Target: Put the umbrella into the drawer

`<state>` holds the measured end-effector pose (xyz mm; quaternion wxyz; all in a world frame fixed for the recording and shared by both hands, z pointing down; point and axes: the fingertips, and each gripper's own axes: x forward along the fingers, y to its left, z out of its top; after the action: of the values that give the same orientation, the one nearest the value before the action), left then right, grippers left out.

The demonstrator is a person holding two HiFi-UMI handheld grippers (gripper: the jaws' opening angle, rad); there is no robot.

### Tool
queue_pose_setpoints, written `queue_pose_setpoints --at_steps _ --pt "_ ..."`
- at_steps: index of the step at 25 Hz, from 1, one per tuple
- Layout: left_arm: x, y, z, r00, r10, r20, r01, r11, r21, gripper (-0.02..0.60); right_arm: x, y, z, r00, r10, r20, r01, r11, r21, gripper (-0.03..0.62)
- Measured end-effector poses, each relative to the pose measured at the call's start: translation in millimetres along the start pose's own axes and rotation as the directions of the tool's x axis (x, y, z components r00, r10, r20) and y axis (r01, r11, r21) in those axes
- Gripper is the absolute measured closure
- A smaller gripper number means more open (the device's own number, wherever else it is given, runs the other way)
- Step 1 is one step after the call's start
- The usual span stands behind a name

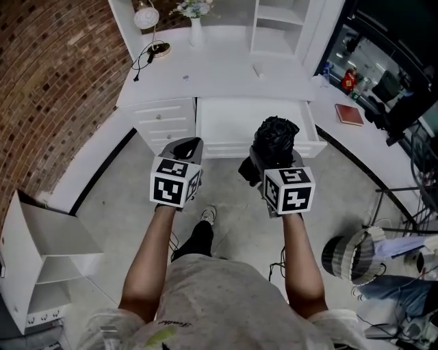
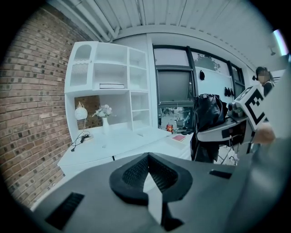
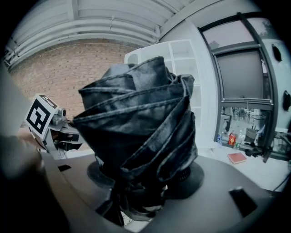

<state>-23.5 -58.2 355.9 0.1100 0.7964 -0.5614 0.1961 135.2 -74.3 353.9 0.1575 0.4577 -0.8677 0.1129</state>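
Observation:
A folded black umbrella (image 1: 276, 137) stands upright in my right gripper (image 1: 274, 160), which is shut on its lower end. It hangs just in front of the desk's wide white drawer (image 1: 226, 126), which is pulled open and shows a bare inside. In the right gripper view the umbrella (image 3: 141, 127) fills the middle and hides the jaws of the right gripper (image 3: 145, 184). My left gripper (image 1: 191, 145) is held beside it at the left, shut with nothing in it, and its pads (image 2: 132, 170) meet at the tip. The left gripper view shows the umbrella (image 2: 207, 120) off to the right.
The white desk (image 1: 219, 68) carries a lamp (image 1: 146, 17), a vase of flowers (image 1: 196, 24) and a red book (image 1: 350, 114). Small shut drawers (image 1: 164, 123) sit left of the open one. A white shelf unit (image 1: 41, 253) stands on the floor at left, a wire basket (image 1: 352, 256) at right.

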Motion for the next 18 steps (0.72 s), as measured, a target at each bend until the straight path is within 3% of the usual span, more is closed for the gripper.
queue_pose_setpoints --at_steps 18 --pt "105 38 20 0.991 -0.131 -0.04 0.13 0.991 -0.02 0.584 75 -42 12 0.989 -0.072 -0.126 0.07 0.997 -0.014 0.339"
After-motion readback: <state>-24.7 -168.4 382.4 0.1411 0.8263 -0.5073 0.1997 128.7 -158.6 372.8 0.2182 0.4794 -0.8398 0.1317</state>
